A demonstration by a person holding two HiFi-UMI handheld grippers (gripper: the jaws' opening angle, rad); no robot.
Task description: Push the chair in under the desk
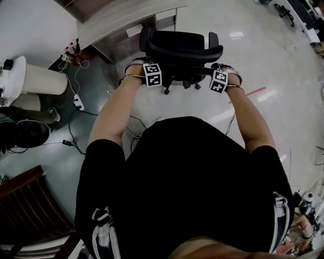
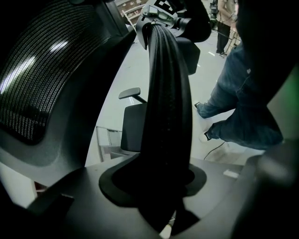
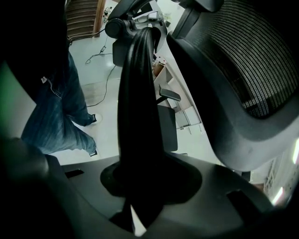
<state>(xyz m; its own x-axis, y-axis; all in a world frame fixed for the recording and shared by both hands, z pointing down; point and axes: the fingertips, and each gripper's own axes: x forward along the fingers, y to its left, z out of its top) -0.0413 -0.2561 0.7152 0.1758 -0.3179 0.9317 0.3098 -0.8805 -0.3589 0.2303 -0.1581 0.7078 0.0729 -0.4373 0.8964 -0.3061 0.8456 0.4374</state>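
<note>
gripping the chair by its back rail, short of the desk

finds the black office chair (image 1: 182,48) at twelve o'clock in the head view, backrest toward the person and seat facing away, with the desk (image 1: 126,15) at eleven o'clock just beyond it; near the desk's edge but, by the look of it, not tucked under yet. takes the chair by its curved back rail (image 2: 168,93) at two spots, roughly ten and two o'clock of the backrest, most likely to keep it rolling straight instead of swivelling. has the left gripper (image 2: 163,186) pinching that rail between its jaws, mesh backrest (image 2: 42,79) at nine o'clock of its own view. has the right gripper (image 3: 140,186) pinching the same rail likewise, mesh at two o'clock there. points both steeply down over the rail, probably to hook it firmly for the shove. leaves a white bin (image 1: 35,78) and loose floor cables (image 1: 76,101) at nine o'clock in the head view, well apart from the chair, so no snag expected there.
</note>
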